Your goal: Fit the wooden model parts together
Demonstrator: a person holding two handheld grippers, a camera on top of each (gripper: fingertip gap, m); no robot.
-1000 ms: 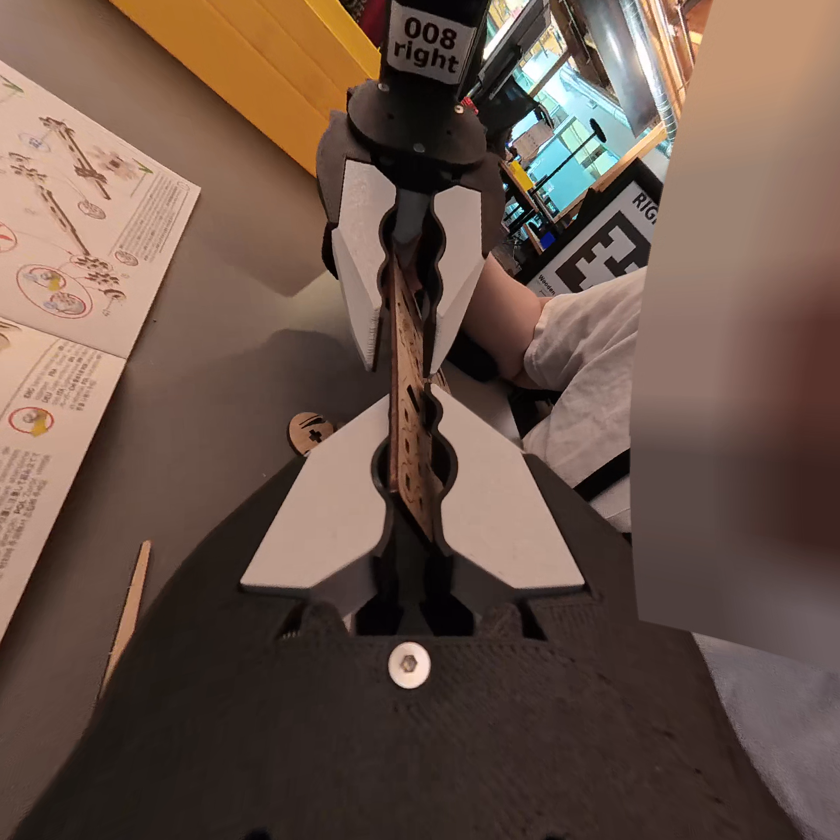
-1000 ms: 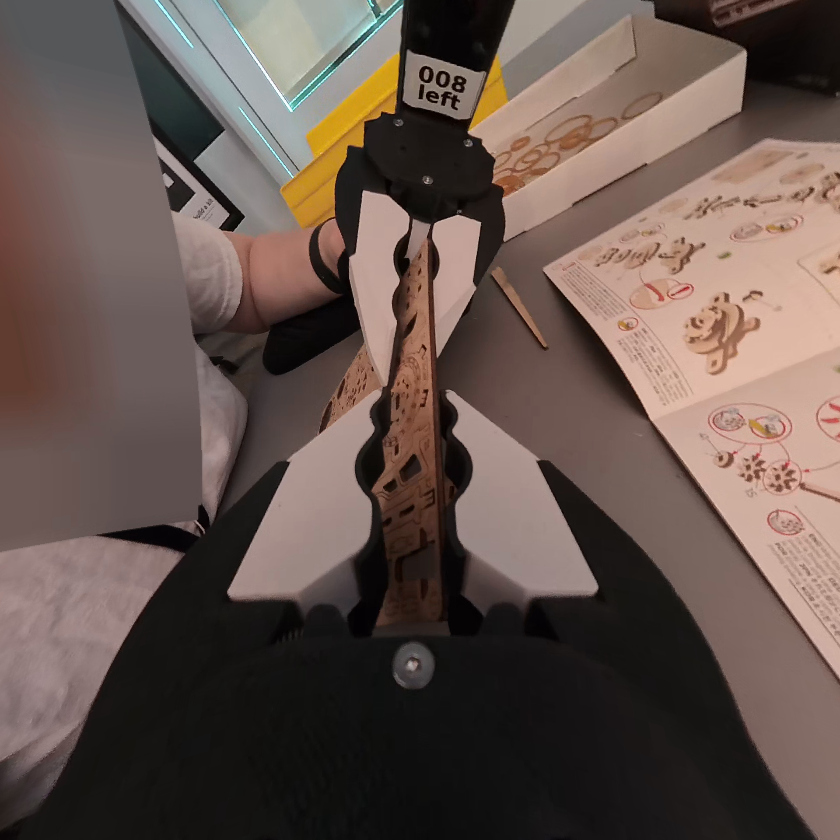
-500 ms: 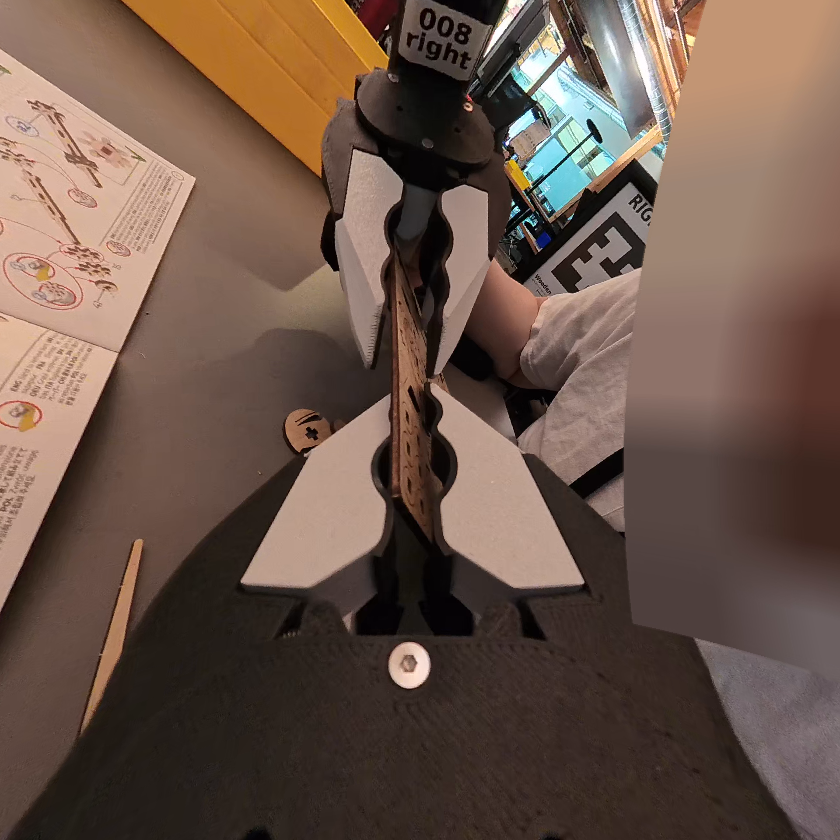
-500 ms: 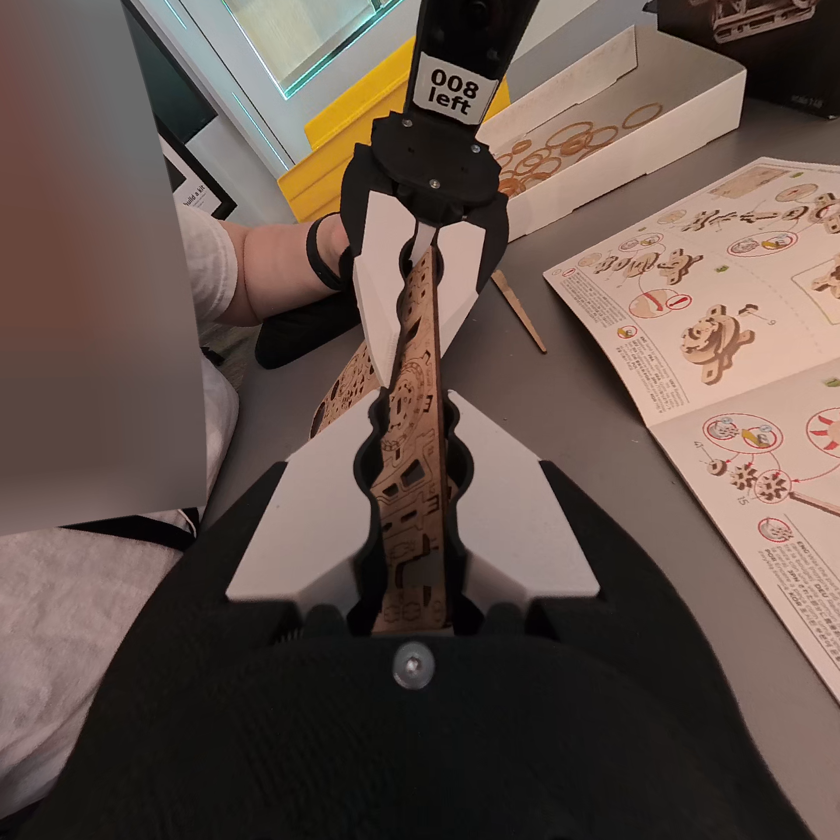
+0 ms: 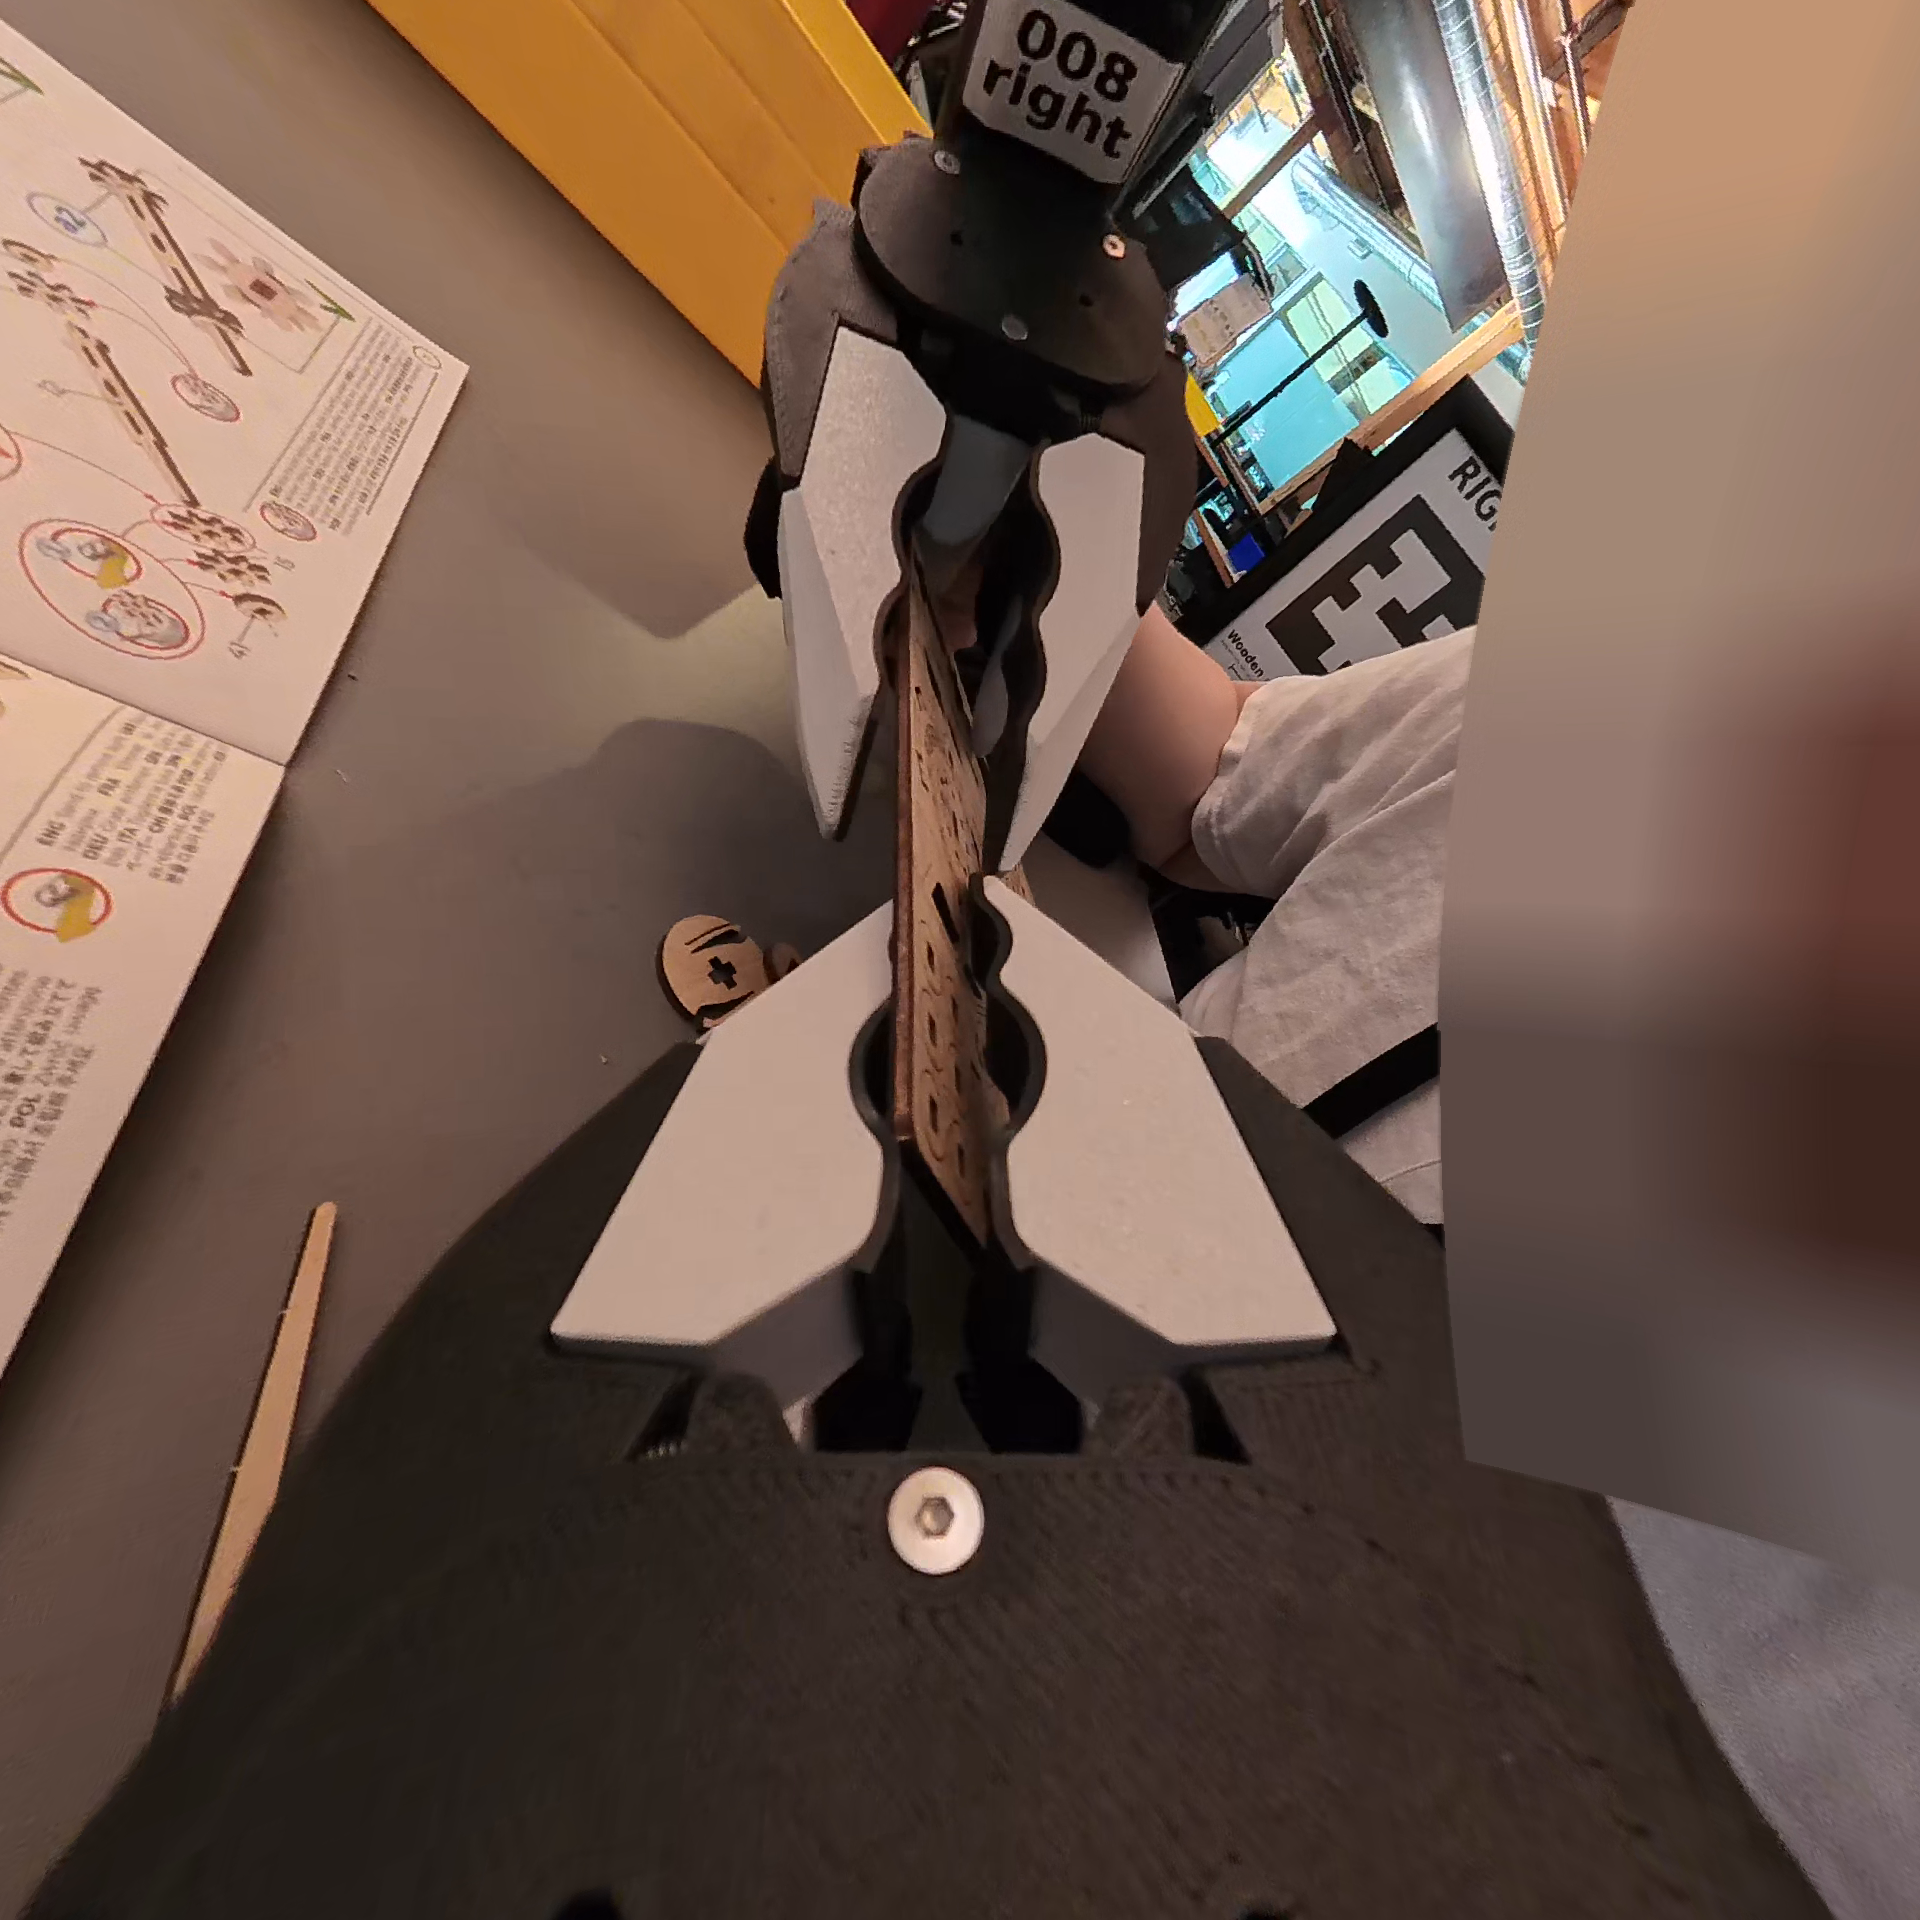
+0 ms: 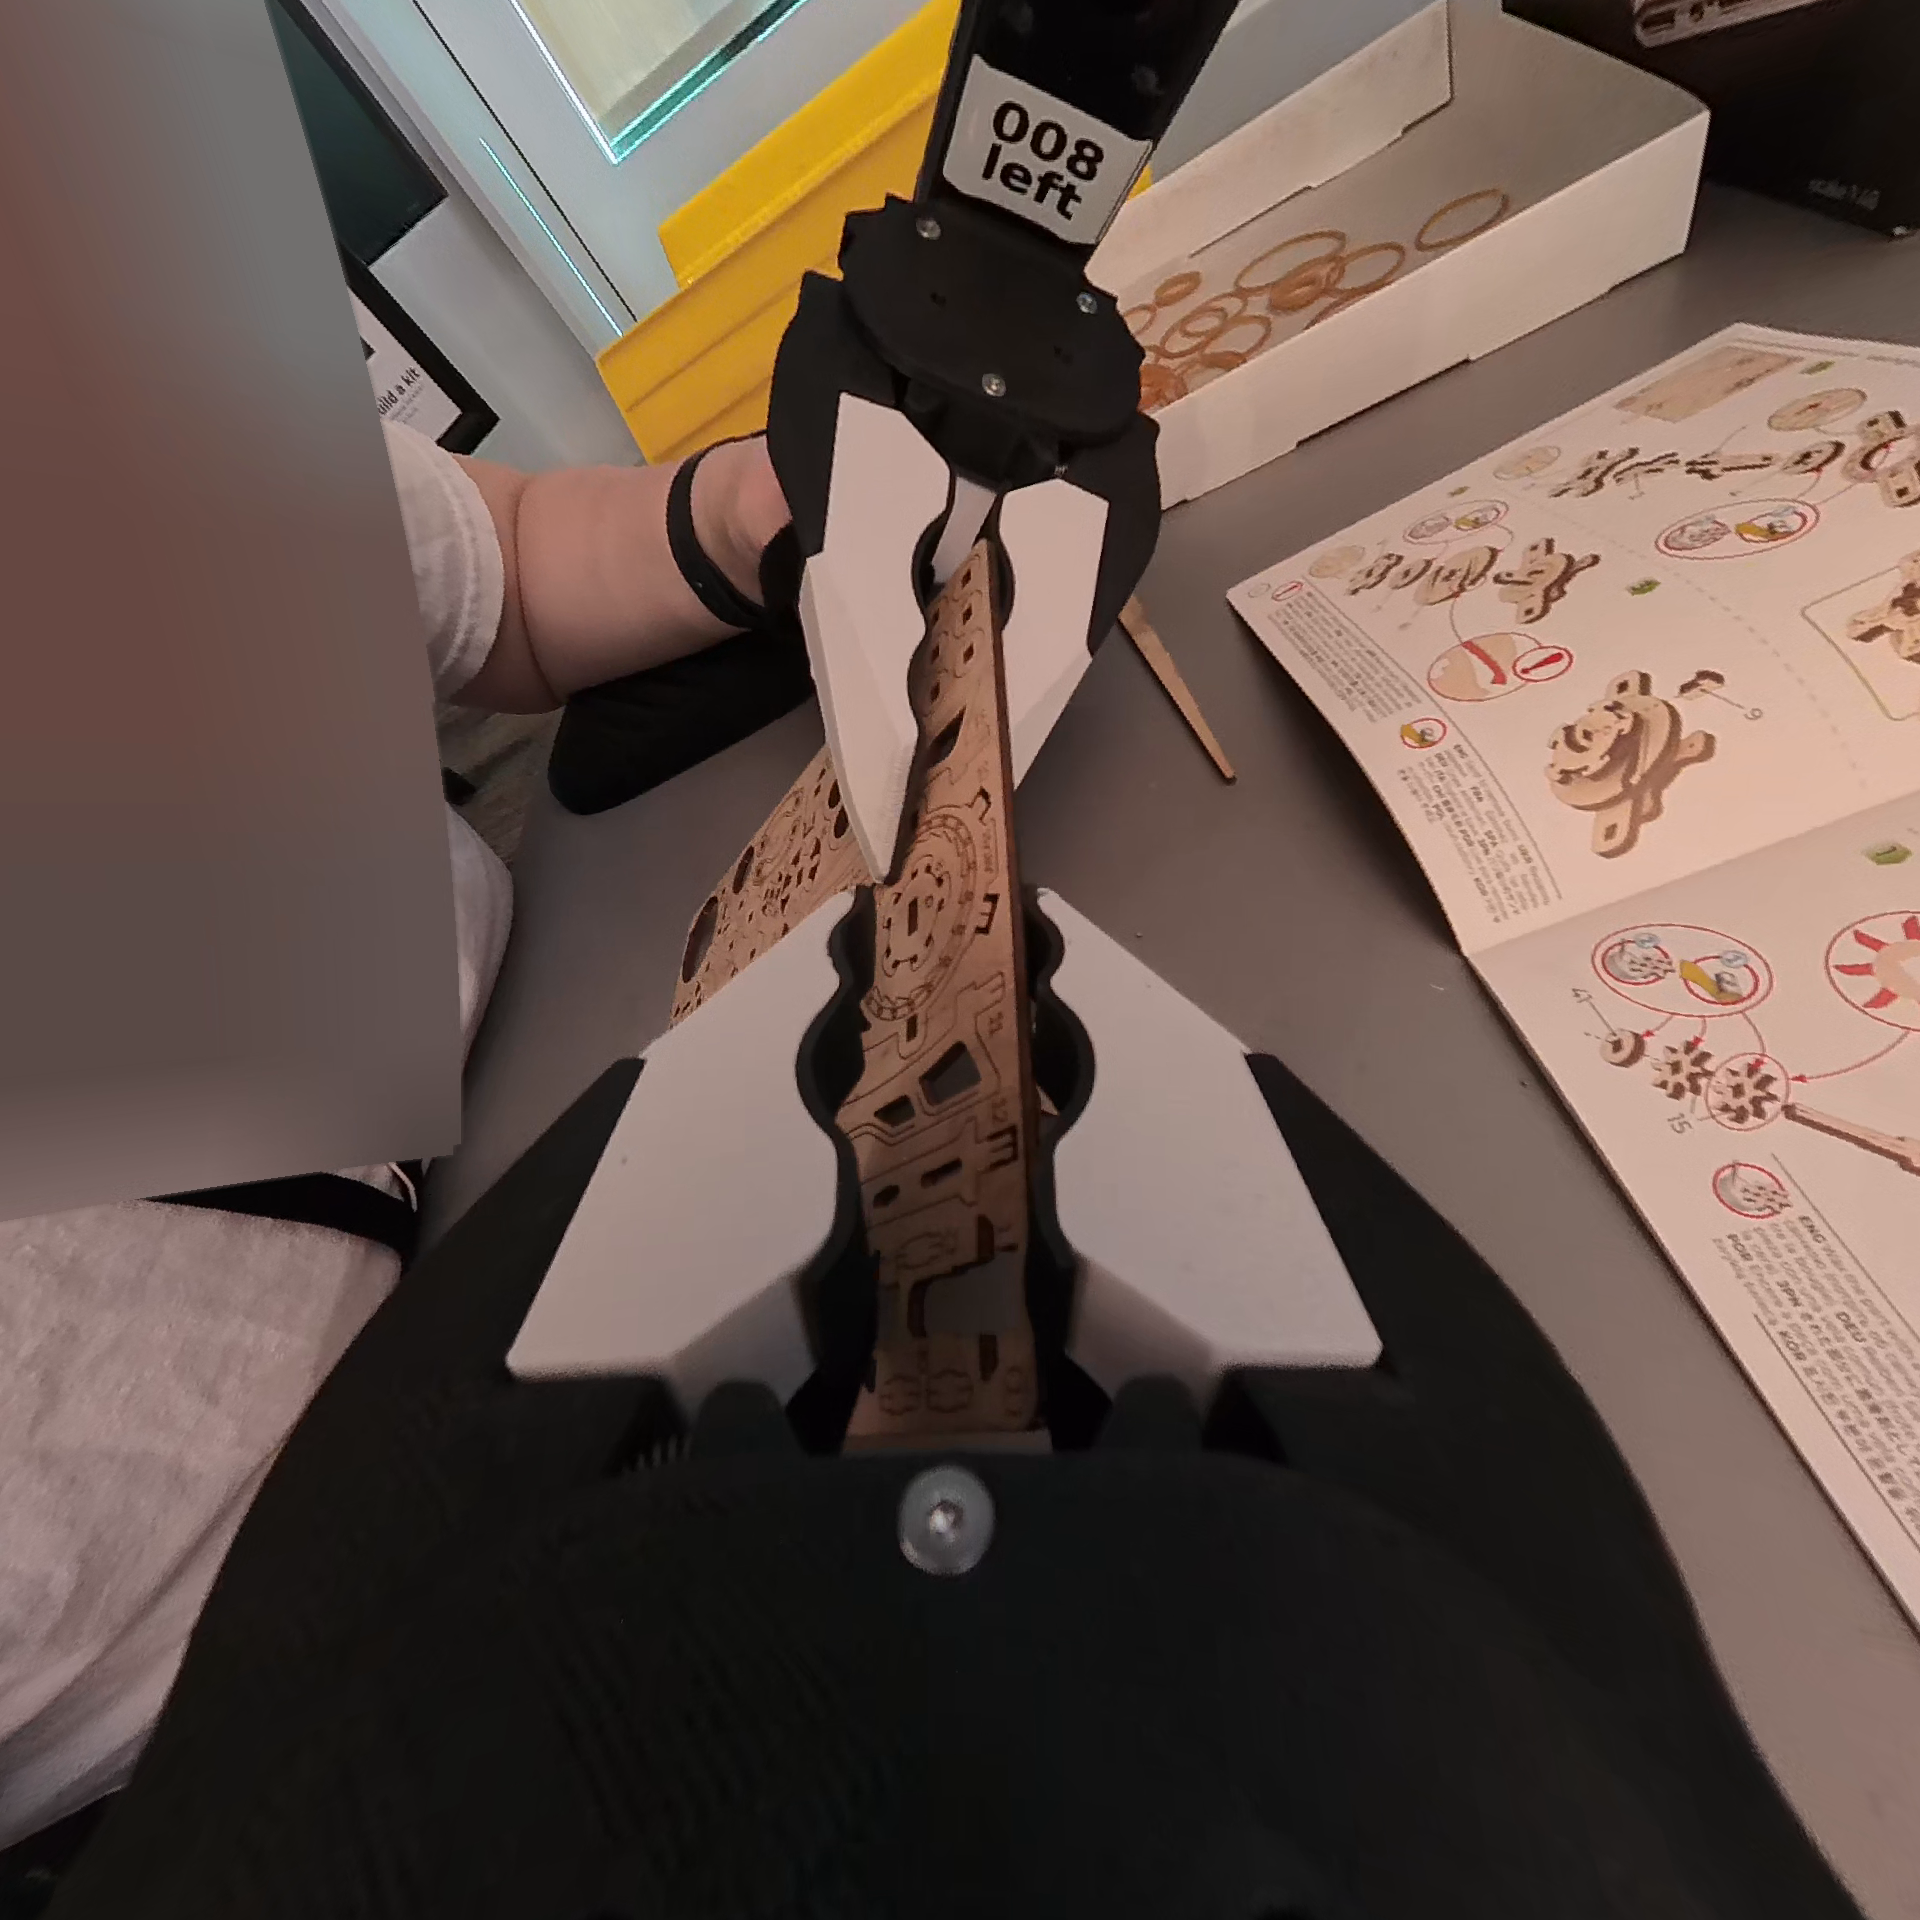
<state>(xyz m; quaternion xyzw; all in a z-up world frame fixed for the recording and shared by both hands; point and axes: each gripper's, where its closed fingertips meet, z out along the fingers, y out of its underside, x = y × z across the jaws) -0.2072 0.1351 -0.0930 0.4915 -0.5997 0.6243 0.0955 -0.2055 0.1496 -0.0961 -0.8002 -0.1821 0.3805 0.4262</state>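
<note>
We hold one laser-cut wooden sheet (image 6: 951,1122) edge-on between both tools, lifted off the grey table (image 5: 499,790). Left gripper (image 5: 940,914) is clamped narrow on one end of it; right gripper (image 6: 945,904) is clamped narrow on the other end, tips facing each other and nearly meeting. Both sets of white fingers (image 5: 748,1132) press flat on the sheet faces.

Room around us: instruction booklet (image 6: 1621,831) lies open on the table to the right in the right wrist view, clear of the tools. White box (image 6: 1382,208) of wooden rings sits beyond it, yellow bin (image 5: 665,135) at the table's far edge. A wooden stick (image 5: 265,1444) lies near the booklet, and a small round wooden piece (image 5: 712,961) lies on the table just beside our left finger. Another cut sheet (image 6: 769,883) lies below the held one. A person's forearm (image 6: 613,561) rests close behind the left gripper.
</note>
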